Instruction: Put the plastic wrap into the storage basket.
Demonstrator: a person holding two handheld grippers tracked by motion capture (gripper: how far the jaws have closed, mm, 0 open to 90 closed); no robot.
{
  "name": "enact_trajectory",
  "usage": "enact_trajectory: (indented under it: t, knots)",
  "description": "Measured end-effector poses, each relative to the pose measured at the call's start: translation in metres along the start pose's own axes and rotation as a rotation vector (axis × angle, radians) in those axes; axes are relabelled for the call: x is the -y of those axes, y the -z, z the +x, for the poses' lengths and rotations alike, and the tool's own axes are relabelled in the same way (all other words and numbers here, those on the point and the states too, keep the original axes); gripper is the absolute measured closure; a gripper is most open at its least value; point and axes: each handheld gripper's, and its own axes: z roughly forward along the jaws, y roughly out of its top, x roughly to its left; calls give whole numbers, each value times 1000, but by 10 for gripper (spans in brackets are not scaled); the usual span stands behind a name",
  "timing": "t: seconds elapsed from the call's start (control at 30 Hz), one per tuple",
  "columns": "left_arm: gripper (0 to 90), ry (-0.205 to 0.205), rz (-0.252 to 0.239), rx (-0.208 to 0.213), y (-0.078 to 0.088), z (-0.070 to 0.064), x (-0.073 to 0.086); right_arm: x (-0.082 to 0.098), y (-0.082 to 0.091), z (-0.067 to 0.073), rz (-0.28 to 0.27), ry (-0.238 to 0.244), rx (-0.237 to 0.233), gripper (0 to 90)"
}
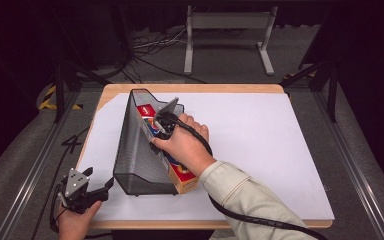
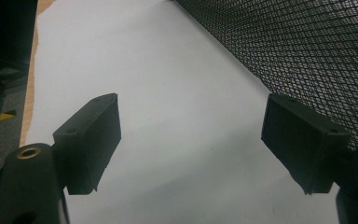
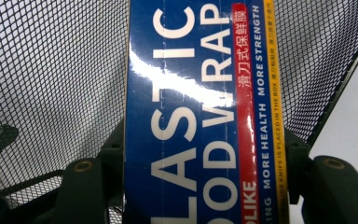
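High view: your right gripper [image 1: 164, 125] clamps the plastic wrap box [image 1: 184, 177] lying lengthwise in the mesh rack [image 1: 135, 150], long axis toward you; left gripper [image 1: 87, 192] idles agape nr rack's near corner.

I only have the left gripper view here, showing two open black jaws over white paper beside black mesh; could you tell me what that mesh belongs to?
Observer: It is a black wire-mesh file holder standing on the white-covered table.
Operator: Thank you. Is anything inside it?
Observer: Yes, a long blue plastic food wrap box lies in it, its end sticking out toward the person.
Operator: And where is the right gripper?
Observer: The right gripper is inside the holder, its jaws shut on that box.
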Motion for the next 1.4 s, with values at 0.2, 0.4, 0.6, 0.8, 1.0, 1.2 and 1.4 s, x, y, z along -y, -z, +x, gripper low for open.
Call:
enact_trajectory:
  t: [0.2, 0.4, 0.6, 0.8, 1.0, 1.2, 1.4]
  knots:
    - [203, -6, 0, 0, 0, -1, 0, -2, 0, 2, 13, -3, 13, 400]
    - [203, -4, 1, 1, 0, 0, 0, -4, -2, 8, 34, 6, 40, 400]
    - [203, -5, 1, 1, 0, 0, 0, -5, -4, 9, 50, 9, 44, 395]
    - [203, -5, 3, 1, -1, -1, 0, -5, -5, 9, 52, 11, 43, 391]
    - [203, -5, -1, 2, 0, -1, 0, -2, -11, 9, 62, 25, 67, 391]
    - [203, -5, 1, 2, 0, -1, 0, -3, -11, 9, 56, 25, 65, 390]
    - [203, -4, -1, 2, 0, 0, -1, -2, -8, 4, 3, 61, 29, 331]
